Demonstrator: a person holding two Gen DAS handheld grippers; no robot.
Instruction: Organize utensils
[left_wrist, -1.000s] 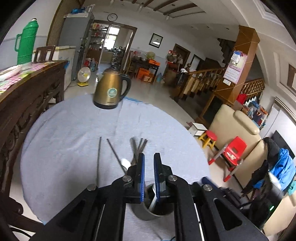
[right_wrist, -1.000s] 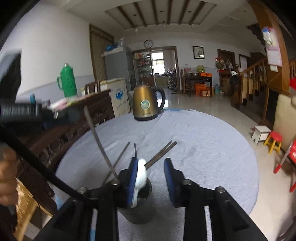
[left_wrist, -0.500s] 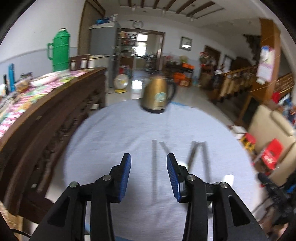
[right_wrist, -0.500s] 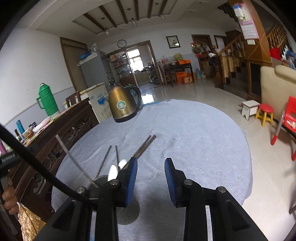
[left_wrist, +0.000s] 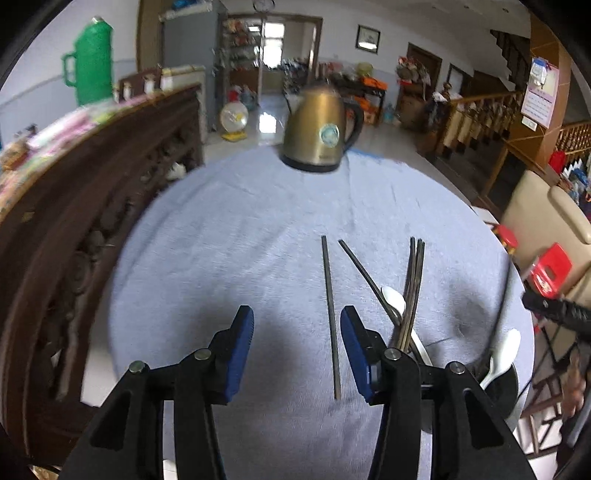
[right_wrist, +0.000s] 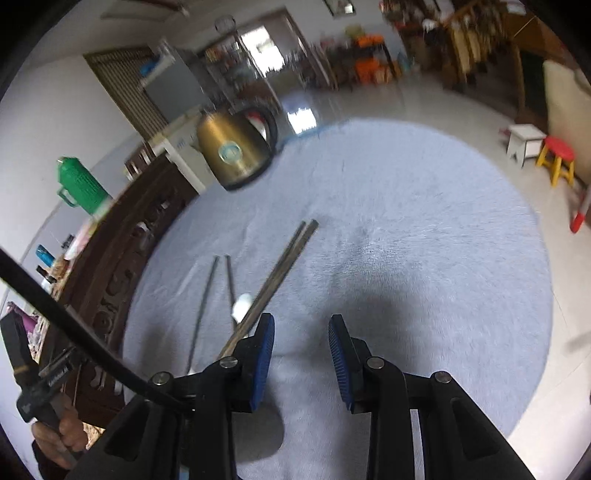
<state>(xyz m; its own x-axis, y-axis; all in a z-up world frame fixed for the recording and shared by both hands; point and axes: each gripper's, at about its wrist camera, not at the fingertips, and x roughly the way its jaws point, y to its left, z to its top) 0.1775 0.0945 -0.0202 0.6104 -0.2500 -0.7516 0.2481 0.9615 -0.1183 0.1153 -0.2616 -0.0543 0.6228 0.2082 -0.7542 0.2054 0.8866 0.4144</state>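
Dark chopsticks lie on the blue-grey tablecloth (left_wrist: 229, 236). One chopstick (left_wrist: 330, 314) lies between my left gripper's fingertips, a second (left_wrist: 364, 275) slants to its right, and a bundle (left_wrist: 413, 288) crosses a white spoon (left_wrist: 394, 298). A metal holder cup (left_wrist: 498, 384) at the right edge holds a white spoon (left_wrist: 504, 354) and a chopstick. My left gripper (left_wrist: 297, 354) is open and empty. My right gripper (right_wrist: 301, 363) is open and empty, with the chopstick bundle (right_wrist: 277, 277) and a white spoon (right_wrist: 242, 304) just to its left.
A brass kettle (left_wrist: 319, 134) stands at the table's far edge. A carved dark wooden sideboard (left_wrist: 74, 221) runs along the left with a green thermos (left_wrist: 92, 62) on it. Red and yellow stools (right_wrist: 557, 158) and a sofa stand to the right.
My left gripper has opened, left the holder cup and swung left over the loose chopsticks. My right gripper has moved off the cup toward the table's middle, still open.
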